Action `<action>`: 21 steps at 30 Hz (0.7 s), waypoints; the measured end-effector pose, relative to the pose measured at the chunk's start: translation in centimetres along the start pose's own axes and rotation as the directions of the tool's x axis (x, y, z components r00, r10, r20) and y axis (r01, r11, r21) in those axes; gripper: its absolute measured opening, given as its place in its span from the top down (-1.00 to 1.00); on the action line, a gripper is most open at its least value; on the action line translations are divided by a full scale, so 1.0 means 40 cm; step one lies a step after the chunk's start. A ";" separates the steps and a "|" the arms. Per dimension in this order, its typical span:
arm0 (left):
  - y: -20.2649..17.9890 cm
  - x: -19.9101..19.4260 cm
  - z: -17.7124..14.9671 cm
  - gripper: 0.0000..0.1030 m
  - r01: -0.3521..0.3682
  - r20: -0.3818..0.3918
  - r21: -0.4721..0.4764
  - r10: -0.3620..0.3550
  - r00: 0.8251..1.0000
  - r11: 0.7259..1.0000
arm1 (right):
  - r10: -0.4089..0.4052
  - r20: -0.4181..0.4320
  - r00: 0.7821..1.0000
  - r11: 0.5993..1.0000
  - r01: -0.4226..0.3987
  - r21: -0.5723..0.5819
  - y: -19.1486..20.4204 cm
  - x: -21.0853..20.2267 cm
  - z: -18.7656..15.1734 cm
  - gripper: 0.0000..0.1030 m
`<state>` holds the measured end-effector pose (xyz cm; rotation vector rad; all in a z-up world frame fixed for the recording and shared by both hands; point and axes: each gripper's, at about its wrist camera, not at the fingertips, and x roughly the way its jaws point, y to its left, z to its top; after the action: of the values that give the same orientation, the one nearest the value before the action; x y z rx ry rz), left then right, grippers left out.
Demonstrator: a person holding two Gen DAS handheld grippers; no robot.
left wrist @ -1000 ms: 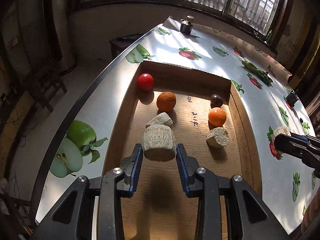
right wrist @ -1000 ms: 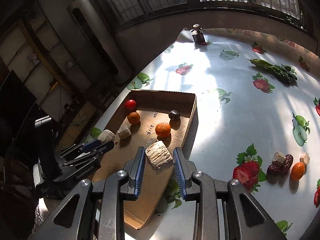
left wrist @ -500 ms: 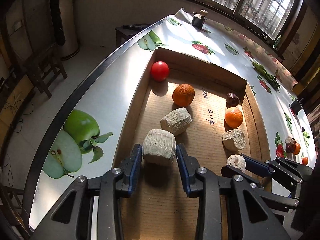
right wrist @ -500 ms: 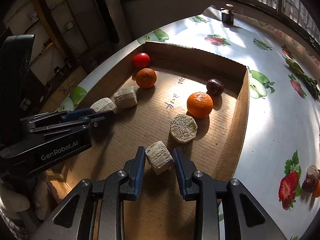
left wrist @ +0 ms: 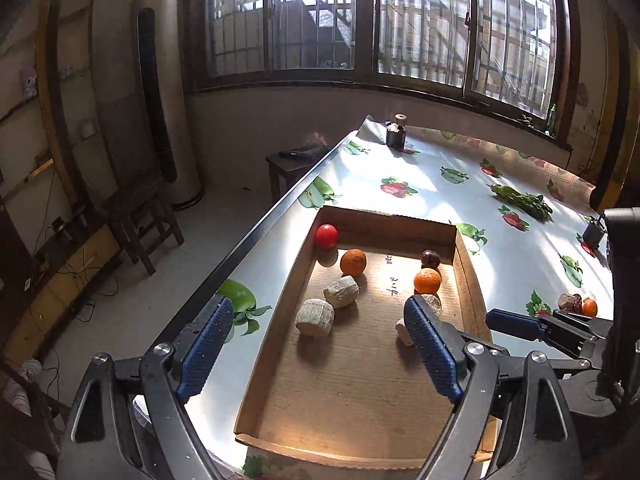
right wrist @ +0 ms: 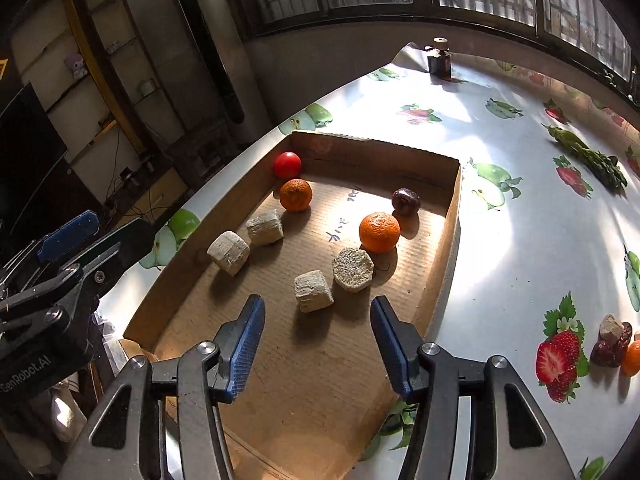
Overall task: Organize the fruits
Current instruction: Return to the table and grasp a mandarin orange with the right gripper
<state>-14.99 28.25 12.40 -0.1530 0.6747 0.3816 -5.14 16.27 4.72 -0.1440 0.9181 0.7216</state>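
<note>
Both grippers are hanging wide open over the cardboard tray and neither one is gripping anything. The left gripper is sitting above the tray's near left side, with its left finger out over the tablecloth and its right finger partly covering the pale chunks on the right. The right gripper is hovering over the near part of the tray, angled toward the far end, with its blue pads spread apart and the nearest pale chunk lying just beyond them, not touching.

Inside the tray, two lines are running front to back. On the left: pale chunk, another pale chunk, orange, red tomato. On the right: the nearest chunk, a round-faced chunk, another orange, a dark fruit.

Over on the tablecloth to the right, a small cluster of fruit is sitting beside a printed strawberry.
</note>
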 end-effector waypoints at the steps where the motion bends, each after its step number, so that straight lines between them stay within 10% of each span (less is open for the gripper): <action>1: -0.004 -0.013 -0.005 -0.69 -0.001 0.007 -0.002 0.001 1.000 1.000 | -0.001 0.008 1.000 1.000 0.001 0.003 -0.005 -0.016 -0.007 -0.15; 10: -0.082 -0.057 -0.026 -0.69 -0.015 0.019 0.052 0.014 1.000 0.999 | -0.040 0.026 0.999 0.998 0.039 0.048 -0.097 -0.121 -0.094 -0.17; 21: -0.173 -0.051 -0.060 -0.69 0.161 -0.068 0.066 -0.157 0.985 0.985 | -0.117 0.012 0.993 0.977 0.113 0.179 -0.289 -0.211 -0.215 -0.17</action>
<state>-15.11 20.68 11.94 -0.1501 0.7320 0.1996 -7.05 -0.28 3.80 -0.0300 0.9409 0.5300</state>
